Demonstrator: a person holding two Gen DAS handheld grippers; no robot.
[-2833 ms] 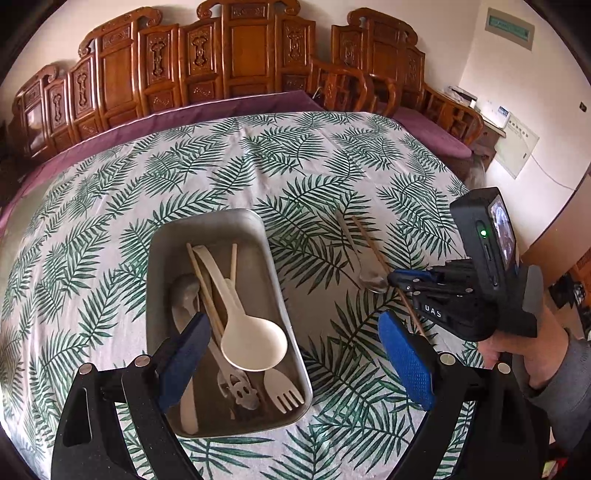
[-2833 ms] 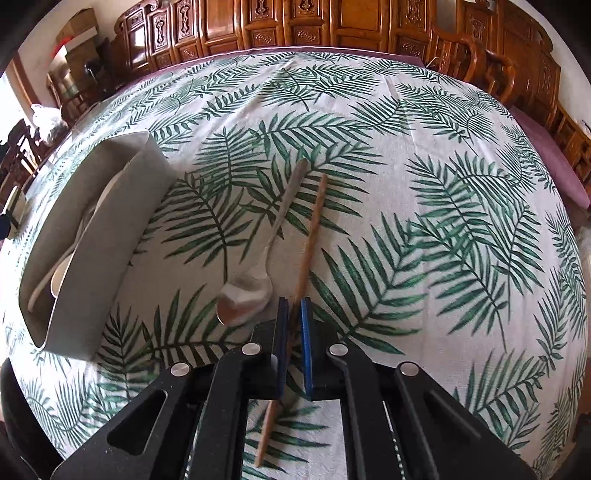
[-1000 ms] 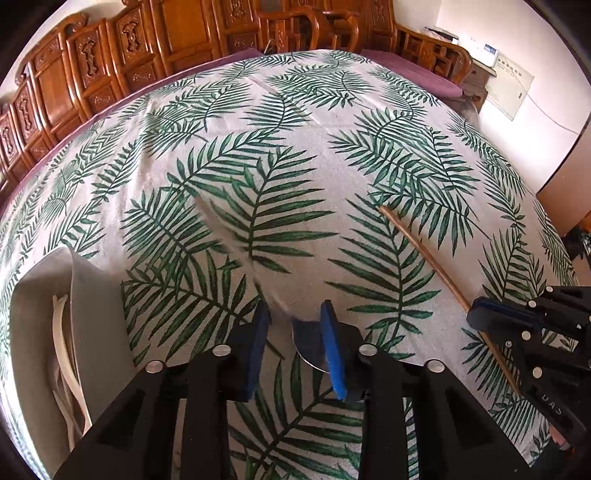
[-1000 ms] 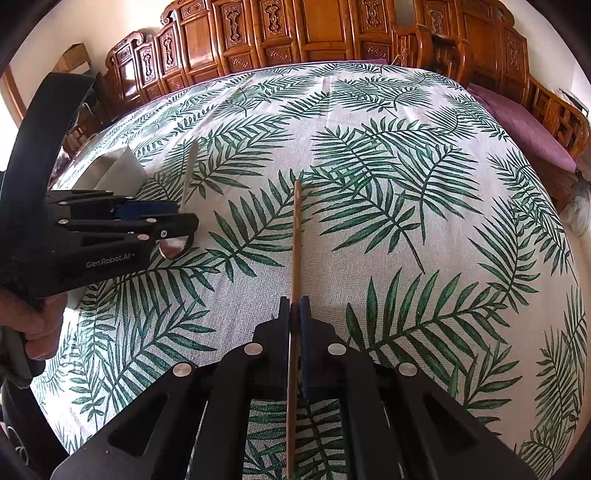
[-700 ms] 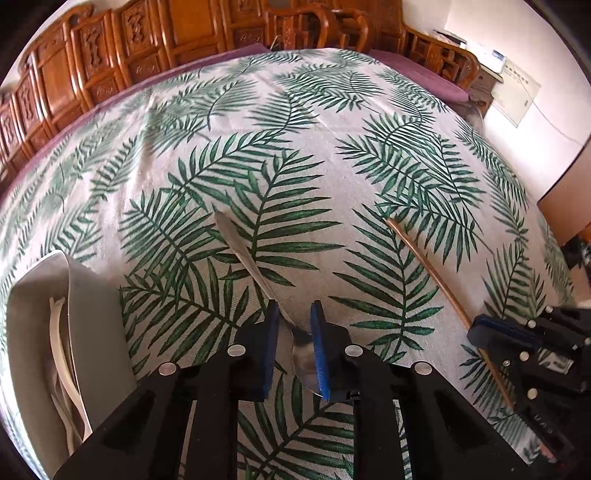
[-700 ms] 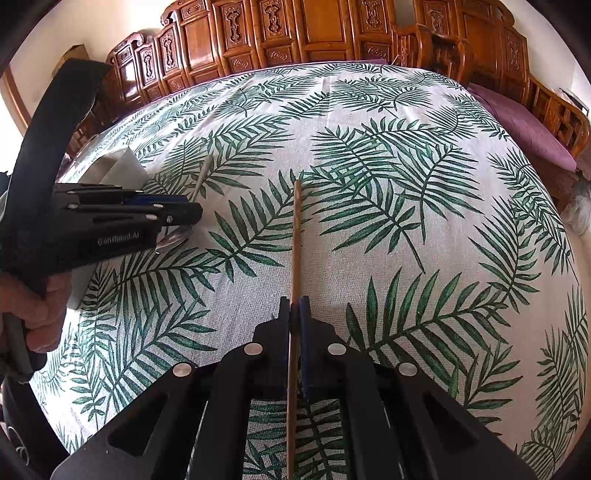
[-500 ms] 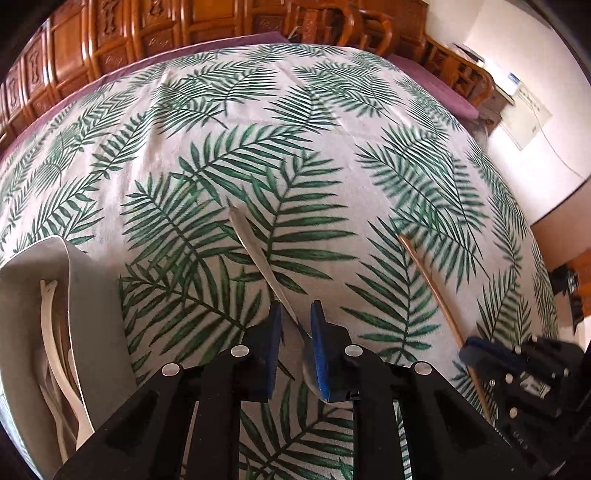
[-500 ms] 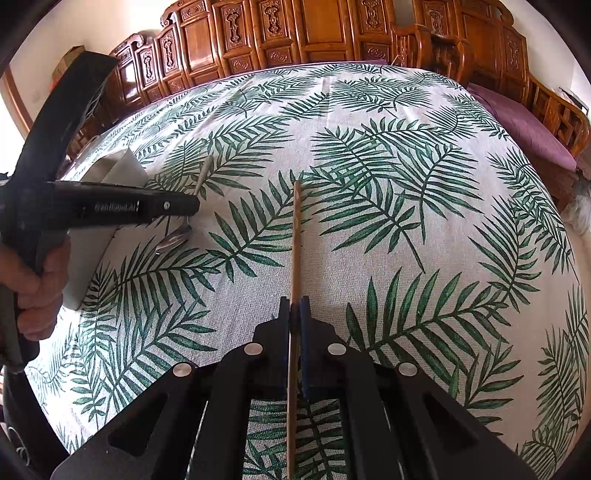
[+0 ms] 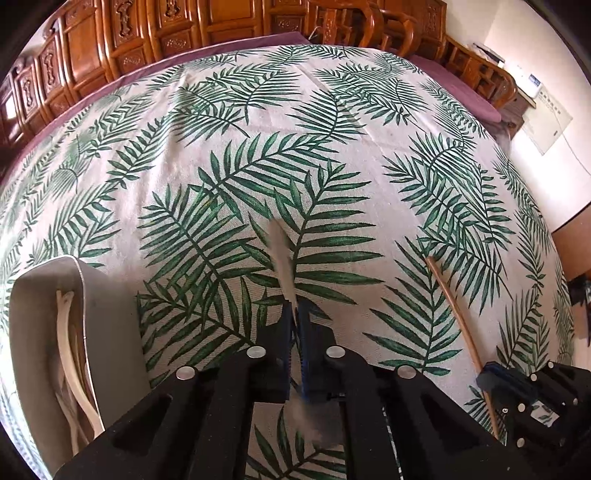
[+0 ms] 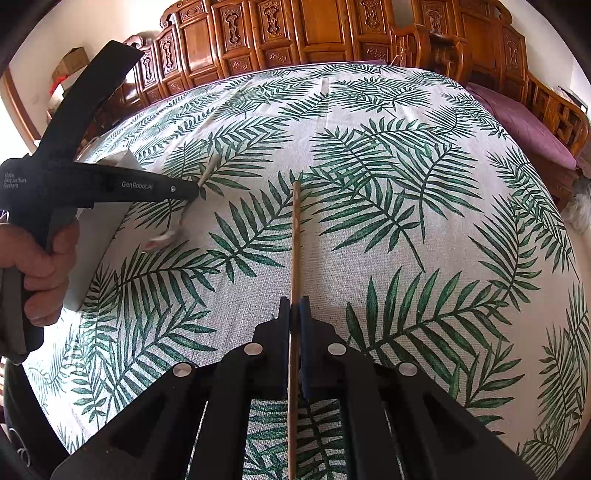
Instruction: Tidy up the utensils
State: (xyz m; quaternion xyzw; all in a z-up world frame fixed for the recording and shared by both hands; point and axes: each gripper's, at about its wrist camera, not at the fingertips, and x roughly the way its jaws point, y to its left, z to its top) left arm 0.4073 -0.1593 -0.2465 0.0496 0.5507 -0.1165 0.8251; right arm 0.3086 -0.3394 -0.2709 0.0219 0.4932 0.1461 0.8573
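Note:
My left gripper (image 9: 294, 325) is shut on a metal spoon (image 9: 283, 258) and holds it above the leaf-print cloth, handle pointing away, bowl hanging blurred below the fingers. It also shows in the right wrist view (image 10: 194, 192) with the spoon (image 10: 162, 238) tilted. My right gripper (image 10: 294, 308) is shut on a wooden chopstick (image 10: 295, 236) that points straight ahead; both also show in the left wrist view, the gripper (image 9: 491, 378) at the lower right with the chopstick (image 9: 452, 302). A grey metal tray (image 9: 107, 314) with pale utensils (image 9: 68, 339) sits at the left.
The round table has a leaf-print cloth (image 9: 332, 147) over a purple one. Carved wooden chairs (image 10: 295, 33) ring the far side. The tray's corner (image 10: 127, 160) shows behind the left gripper in the right wrist view.
My left gripper closed fully on the spoon and lifted it off the cloth, the spoon tilting steeply. My right gripper has stayed shut on the chopstick, barely moving.

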